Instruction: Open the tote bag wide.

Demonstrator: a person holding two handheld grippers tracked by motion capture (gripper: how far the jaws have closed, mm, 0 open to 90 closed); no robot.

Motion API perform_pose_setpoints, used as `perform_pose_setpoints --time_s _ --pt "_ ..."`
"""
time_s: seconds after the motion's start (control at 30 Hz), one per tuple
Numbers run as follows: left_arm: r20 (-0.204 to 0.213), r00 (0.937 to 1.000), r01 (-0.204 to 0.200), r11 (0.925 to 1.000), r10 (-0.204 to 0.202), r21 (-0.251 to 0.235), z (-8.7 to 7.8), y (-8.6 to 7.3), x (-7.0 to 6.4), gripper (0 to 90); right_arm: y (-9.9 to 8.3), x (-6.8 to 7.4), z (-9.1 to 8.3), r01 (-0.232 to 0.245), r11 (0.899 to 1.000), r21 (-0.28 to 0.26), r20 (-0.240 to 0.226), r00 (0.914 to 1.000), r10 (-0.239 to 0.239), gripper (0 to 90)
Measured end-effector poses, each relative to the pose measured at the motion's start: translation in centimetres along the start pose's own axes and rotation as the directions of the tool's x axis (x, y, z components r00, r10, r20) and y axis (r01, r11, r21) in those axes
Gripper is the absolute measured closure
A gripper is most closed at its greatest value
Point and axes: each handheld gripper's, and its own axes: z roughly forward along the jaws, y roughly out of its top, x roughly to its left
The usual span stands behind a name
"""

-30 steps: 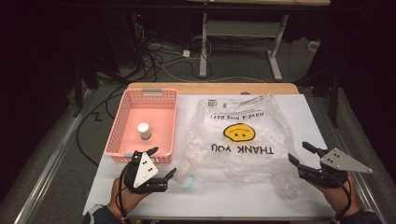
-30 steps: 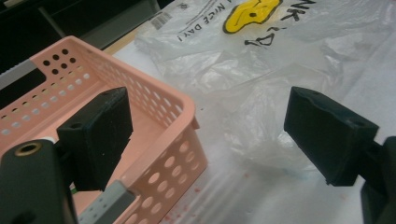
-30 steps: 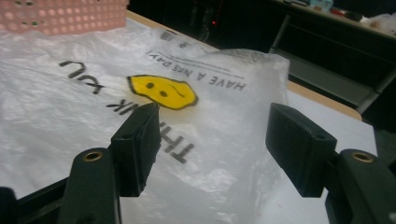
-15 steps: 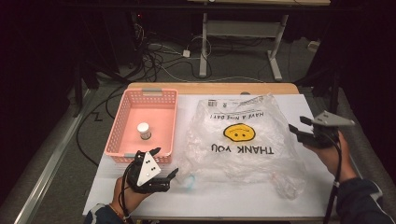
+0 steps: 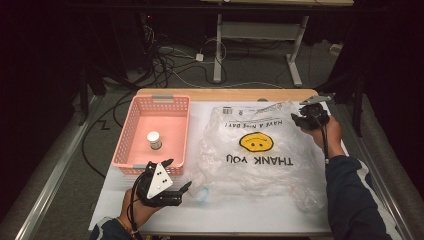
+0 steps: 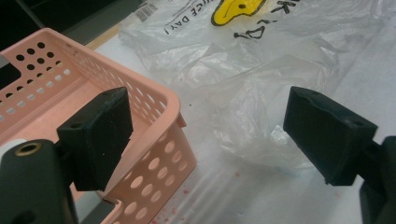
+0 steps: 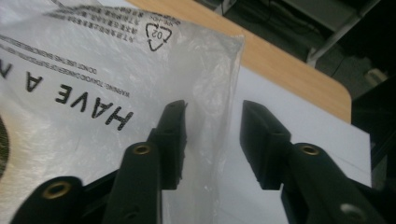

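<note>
One plastic bag (image 5: 260, 150), one pink basket (image 5: 131, 131), one small bottle (image 5: 154, 140), two tools.

glossy plastic bag (image 5: 260, 150) (crinkled), matt jaws

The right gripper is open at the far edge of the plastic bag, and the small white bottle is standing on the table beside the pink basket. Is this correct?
Not fully. The right gripper is open at the far edge of the plastic bag, but the small white bottle stands inside the pink basket, not on the table beside it. The high view shows this.
</note>
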Motion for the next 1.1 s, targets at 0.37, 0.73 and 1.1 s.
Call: perform_pose_setpoints --time_s 0.37,0.73,1.1 --pt "-0.002 1.0 0.002 1.0 -0.002 0.009 0.3 0.1 -0.2 15.1 -0.2 -0.3 0.8 -0.035 0.999 0.037 0.042 0.9985 0.033 90.0" --pt "-0.012 0.9999 0.0 1.0 0.0 0.003 0.1 0.2 -0.1 15.1 -4.0 -4.0 -2.2 -0.24 0.968 0.07 0.217 0.9511 0.22 90.0" --pt "-0.026 0.9997 0.001 0.9999 -0.001 0.012 0.0 0.2 -0.2 15.1 -7.8 -3.5 -6.2 -0.283 0.959 0.012 0.157 0.9478 0.278 90.0"
